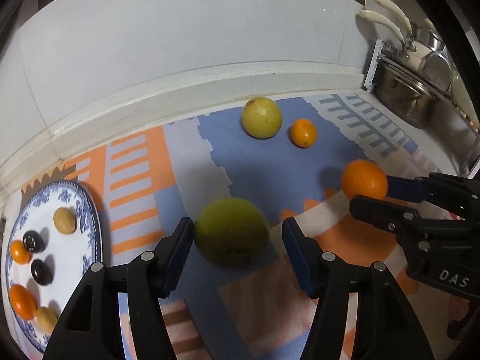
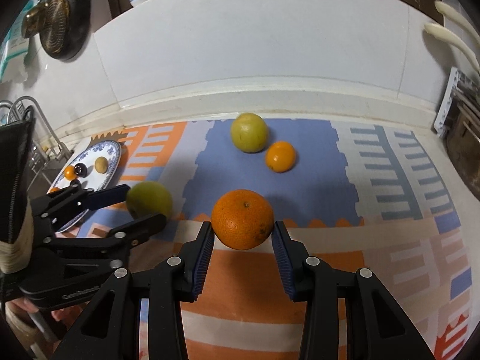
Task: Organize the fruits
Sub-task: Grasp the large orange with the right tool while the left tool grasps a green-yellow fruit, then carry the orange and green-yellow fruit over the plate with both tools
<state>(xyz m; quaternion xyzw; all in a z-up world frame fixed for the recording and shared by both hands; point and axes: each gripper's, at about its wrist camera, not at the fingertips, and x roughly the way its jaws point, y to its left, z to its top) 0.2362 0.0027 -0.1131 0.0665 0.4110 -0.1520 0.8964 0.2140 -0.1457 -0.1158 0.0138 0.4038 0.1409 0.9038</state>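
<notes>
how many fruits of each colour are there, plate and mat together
orange: 4 – big orange in the right tool, small one on the mat, two on the plate
yellow-green: 2 –
tan-yellow: 2 –
dark: 2 –
total: 10

The orange point(image 2: 242, 219) at the frame centre has a rough, pitted, slightly shiny peel. The plate point(image 1: 90, 210) at lower left looks like glossy glazed ceramic. The mat point(image 2: 405, 240) looks matt, like cloth. The pots point(image 1: 405, 102) at upper right are shiny metal.
</notes>
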